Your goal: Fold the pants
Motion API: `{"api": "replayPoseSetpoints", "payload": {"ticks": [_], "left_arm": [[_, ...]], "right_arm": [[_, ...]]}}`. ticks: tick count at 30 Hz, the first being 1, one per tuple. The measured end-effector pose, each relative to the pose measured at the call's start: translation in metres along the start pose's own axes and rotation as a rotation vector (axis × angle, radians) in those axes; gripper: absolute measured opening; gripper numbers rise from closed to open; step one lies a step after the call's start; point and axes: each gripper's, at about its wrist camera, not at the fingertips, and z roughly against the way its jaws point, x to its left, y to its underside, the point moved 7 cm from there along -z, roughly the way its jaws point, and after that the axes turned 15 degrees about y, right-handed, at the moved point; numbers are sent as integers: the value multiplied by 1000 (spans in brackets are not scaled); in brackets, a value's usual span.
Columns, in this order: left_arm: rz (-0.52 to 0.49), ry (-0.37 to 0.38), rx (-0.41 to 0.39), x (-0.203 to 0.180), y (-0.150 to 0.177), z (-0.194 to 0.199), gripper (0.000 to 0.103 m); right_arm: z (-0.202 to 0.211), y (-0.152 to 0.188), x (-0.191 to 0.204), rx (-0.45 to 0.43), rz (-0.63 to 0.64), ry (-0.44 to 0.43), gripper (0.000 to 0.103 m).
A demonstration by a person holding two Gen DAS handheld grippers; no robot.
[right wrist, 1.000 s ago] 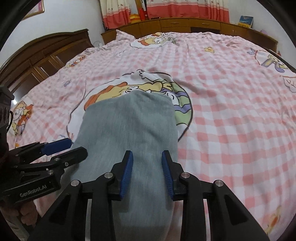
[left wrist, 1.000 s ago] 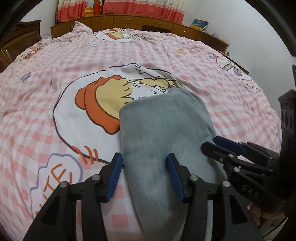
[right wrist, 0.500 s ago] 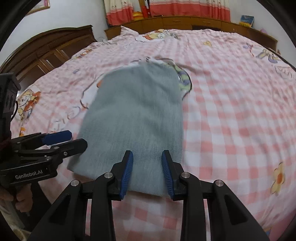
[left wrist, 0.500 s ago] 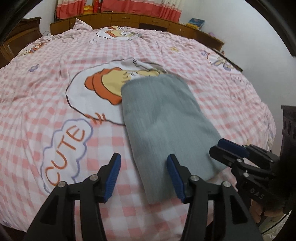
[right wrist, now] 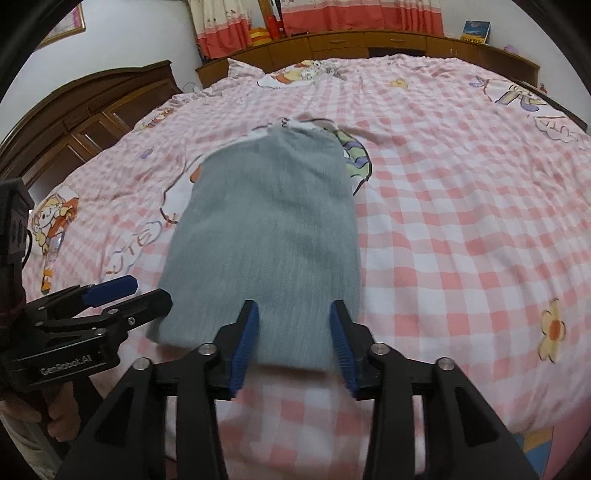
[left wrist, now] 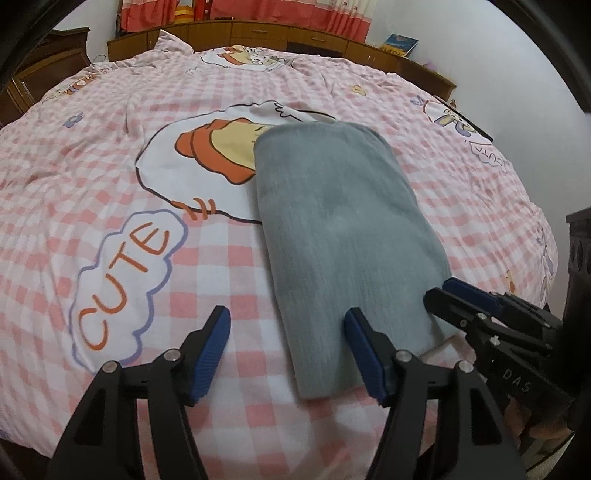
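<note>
While the grey pants (left wrist: 343, 236) lie folded into a long, narrow packet on the pink checked bedspread (left wrist: 110, 155), we hold both grippers just short of the packet's near end. Our left gripper (left wrist: 290, 350) has just been widening its jaws, and they stand well apart now: the right-hand blue pad sits over the near left corner of the cloth, the other over bare bedspread, and neither presses on anything. Our right gripper (right wrist: 293, 341) has also just been opening — its two blue pads frame the near right part of the packet's edge, with the fabric showing between them but no grip on it. In the left wrist view the right gripper (left wrist: 458, 299) comes in from the lower right, its tips at the near right corner of the pants; in the right wrist view the left gripper (right wrist: 129, 295) comes in from the left, its tips beside the near left corner. The far end of the packet overlaps the big cartoon print (left wrist: 218, 147), and the word "CUTE" (left wrist: 122, 280) lies on the spread to the left of the pants. Beyond the bed — a low wooden cabinet (right wrist: 369, 40) under red and cream curtains (right wrist: 332, 14).
</note>
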Motion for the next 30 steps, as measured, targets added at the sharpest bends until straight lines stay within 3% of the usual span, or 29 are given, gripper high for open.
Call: {"api": "replayPoseSetpoints", "payload": {"ticks": [4, 8, 15, 20, 30], "left_arm": [[7, -24, -7, -2, 5, 12, 75], [25, -43, -8, -1, 14, 21, 82], [34, -65, 32, 3, 34, 17, 85], [52, -93, 92, 9, 46, -2, 85], [15, -129, 104, 8, 50, -15, 92]], "right_arm": [[14, 10, -2, -7, 4, 42, 67], [12, 22, -5, 17, -10, 59, 69], [-12, 44, -11, 99, -20, 97, 69], [-23, 49, -10, 107, 1, 113, 71], [-28, 53, -1, 84, 41, 139, 82]]}}
